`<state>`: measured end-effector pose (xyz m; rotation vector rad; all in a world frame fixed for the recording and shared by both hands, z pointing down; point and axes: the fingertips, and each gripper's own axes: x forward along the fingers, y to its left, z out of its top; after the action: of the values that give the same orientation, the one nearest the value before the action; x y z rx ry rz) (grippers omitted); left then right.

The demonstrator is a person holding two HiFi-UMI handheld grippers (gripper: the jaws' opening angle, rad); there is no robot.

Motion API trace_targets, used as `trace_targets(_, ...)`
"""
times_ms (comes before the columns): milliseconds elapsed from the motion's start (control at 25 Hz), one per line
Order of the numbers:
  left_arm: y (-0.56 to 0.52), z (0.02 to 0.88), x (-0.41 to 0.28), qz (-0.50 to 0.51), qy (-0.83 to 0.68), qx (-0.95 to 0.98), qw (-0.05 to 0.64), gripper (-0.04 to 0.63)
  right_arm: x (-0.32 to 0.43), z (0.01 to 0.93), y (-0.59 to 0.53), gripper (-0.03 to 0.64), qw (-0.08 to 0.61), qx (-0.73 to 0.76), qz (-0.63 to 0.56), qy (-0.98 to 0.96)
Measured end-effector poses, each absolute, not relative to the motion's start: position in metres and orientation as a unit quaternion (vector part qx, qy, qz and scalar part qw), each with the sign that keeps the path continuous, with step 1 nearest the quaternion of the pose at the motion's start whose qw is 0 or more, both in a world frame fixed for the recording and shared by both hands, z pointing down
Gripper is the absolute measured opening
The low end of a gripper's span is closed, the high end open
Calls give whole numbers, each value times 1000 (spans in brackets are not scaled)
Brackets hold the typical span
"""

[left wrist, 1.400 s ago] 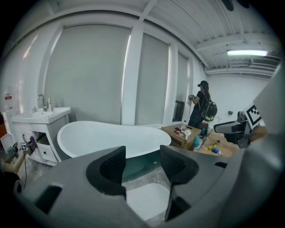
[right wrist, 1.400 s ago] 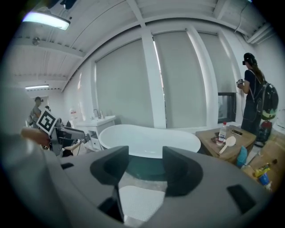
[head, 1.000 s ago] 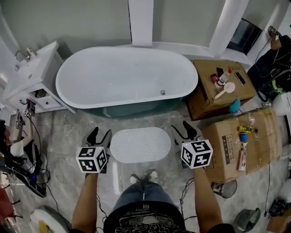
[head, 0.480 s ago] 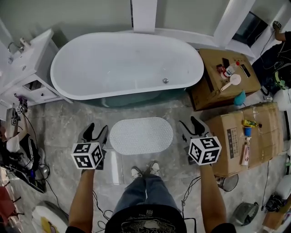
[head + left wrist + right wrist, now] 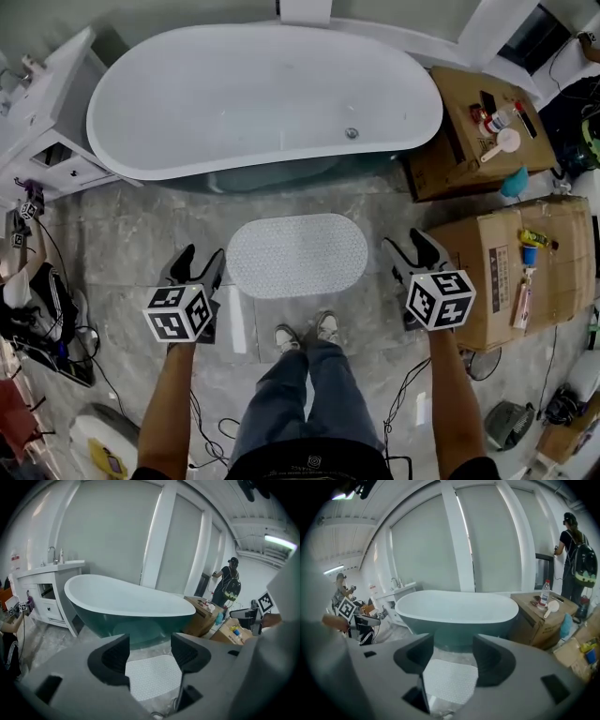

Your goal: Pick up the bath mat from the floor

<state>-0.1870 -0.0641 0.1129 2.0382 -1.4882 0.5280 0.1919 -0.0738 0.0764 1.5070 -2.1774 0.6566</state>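
Here, two shoes (image 5: 286, 337) stood near the one bath mat (image 5: 298, 255), which lay flat on the floor between two empty tongs: the left gripper (image 5: 201, 258), whose jaws had just been opening, and the right gripper (image 5: 406, 246), also spread. A jaw skating over the tile could miss the thin edge, and one caught end would sag. Beyond stood one bathtub (image 5: 262, 94) and two cardboard boxes (image 5: 506, 281).

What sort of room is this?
Most likely a bathroom, perhaps an unfinished one: there is a white bathtub, a bath mat lying on the floor before it, and a sink cabinet beside it. Cardboard boxes stand nearby.
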Motion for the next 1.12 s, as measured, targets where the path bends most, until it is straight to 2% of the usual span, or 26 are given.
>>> trace_targets(360, -75, 189, -183, 214, -542, 754, 303, 296, 194, 152, -93, 282, 233, 517, 260, -782)
trace_targets(840, -92, 300, -165, 235, -557, 721, 338, 311, 208, 296, -103, 307, 276, 461, 315, -782)
trace_targets(1120, -87, 355, -159, 241, -564, 708, 351, 332, 215, 356, -106, 324, 277, 446, 338, -781)
